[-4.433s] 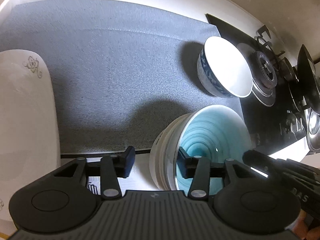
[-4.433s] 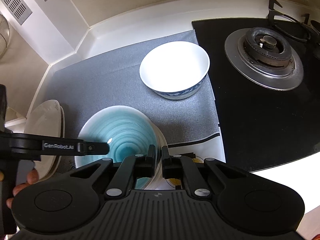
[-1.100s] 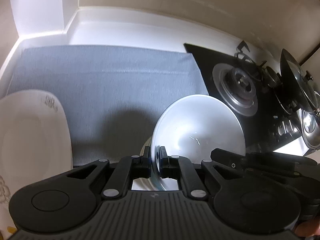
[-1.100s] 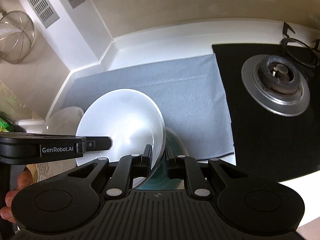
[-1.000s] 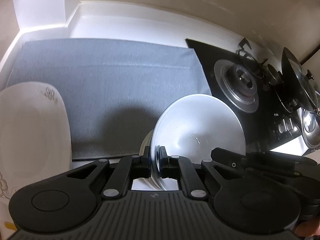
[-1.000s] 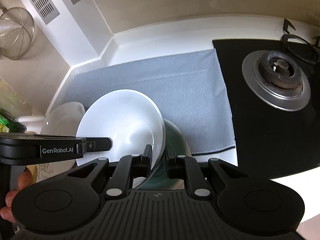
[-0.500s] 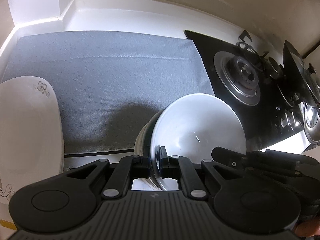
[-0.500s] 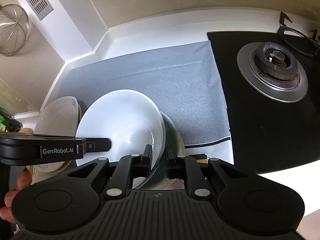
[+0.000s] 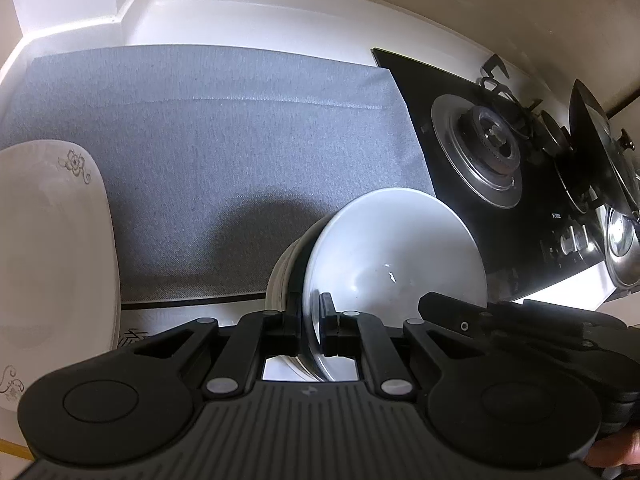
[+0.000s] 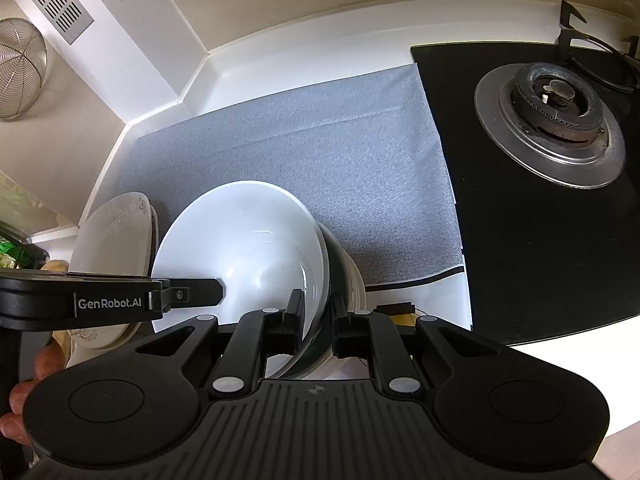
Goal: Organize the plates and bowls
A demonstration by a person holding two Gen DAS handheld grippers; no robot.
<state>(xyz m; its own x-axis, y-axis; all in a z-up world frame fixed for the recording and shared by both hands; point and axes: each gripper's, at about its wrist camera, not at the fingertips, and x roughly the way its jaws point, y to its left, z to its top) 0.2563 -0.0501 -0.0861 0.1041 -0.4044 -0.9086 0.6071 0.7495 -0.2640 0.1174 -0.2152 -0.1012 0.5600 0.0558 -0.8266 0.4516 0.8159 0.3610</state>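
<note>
- The left tool (image 9: 311,325) and right tool (image 10: 316,312) both pinch the white bowl (image 10: 240,236).
- It sits inside another bowl (image 10: 348,276).
- Next, I think: let go gently.

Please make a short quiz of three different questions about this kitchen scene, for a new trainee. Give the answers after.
1. True or false: the white bowl sits inside another bowl.
2. Multiple choice: what lies left of the bowls in the left wrist view? A) a kettle B) a white plate with a flower mark C) a knife
3. Short answer: what surface is under the grey mat's right neighbour, with the burner?

Key:
1. True; both the left gripper and the right gripper pinch its rim.
2. B
3. The black glass stove top.
</note>
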